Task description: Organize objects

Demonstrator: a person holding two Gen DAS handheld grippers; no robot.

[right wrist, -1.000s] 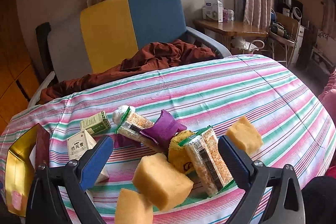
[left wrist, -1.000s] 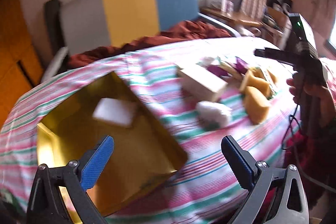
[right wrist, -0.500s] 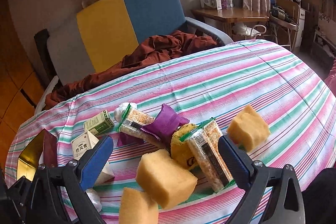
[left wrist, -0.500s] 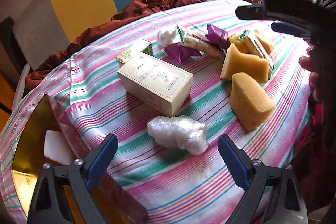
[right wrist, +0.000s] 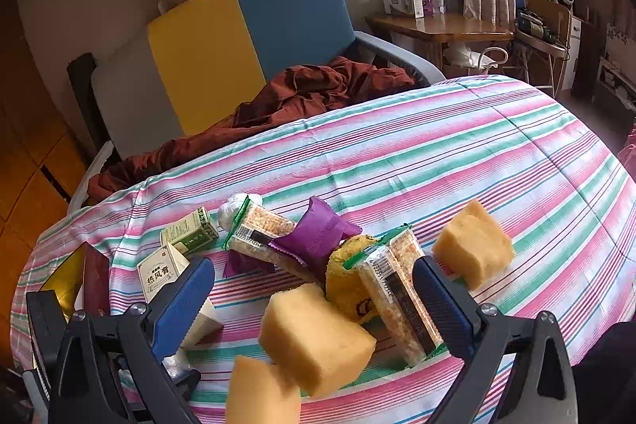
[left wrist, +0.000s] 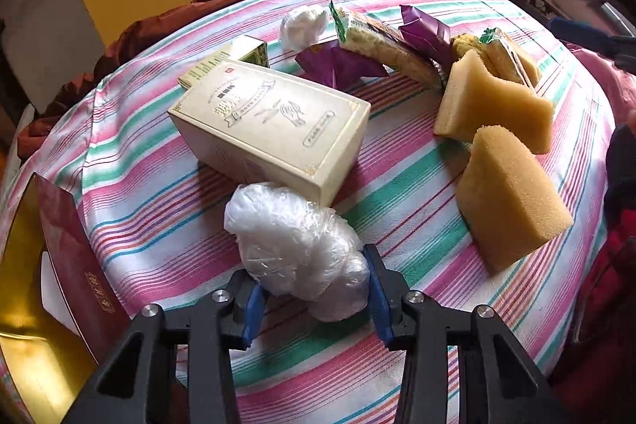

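Observation:
A crumpled clear plastic bundle (left wrist: 298, 249) lies on the striped tablecloth (left wrist: 397, 364), just in front of a cream carton (left wrist: 274, 122). My left gripper (left wrist: 316, 301) is closing its jaws, and both blue pads press the near end of the bundle. At the left edge stands a gold-lined box (left wrist: 20, 324) with a dark red wall. My right gripper (right wrist: 314, 289) hangs open above the yellow sponges (right wrist: 314, 336) and a snack pack (right wrist: 397, 297), with nothing between its fingers.
Two more yellow sponges (left wrist: 512, 201) sit right of the carton. Behind it lie snack packs (left wrist: 381, 42), purple packets (left wrist: 425, 30), a small green box (left wrist: 250, 54) and a white wad (left wrist: 302, 24). A sofa with a brown blanket (right wrist: 318, 86) stands past the table.
My left gripper swung from above the gold-lined box to the right and down onto the plastic bundle, and its wide jaws closed around it. The right gripper hardly moved.

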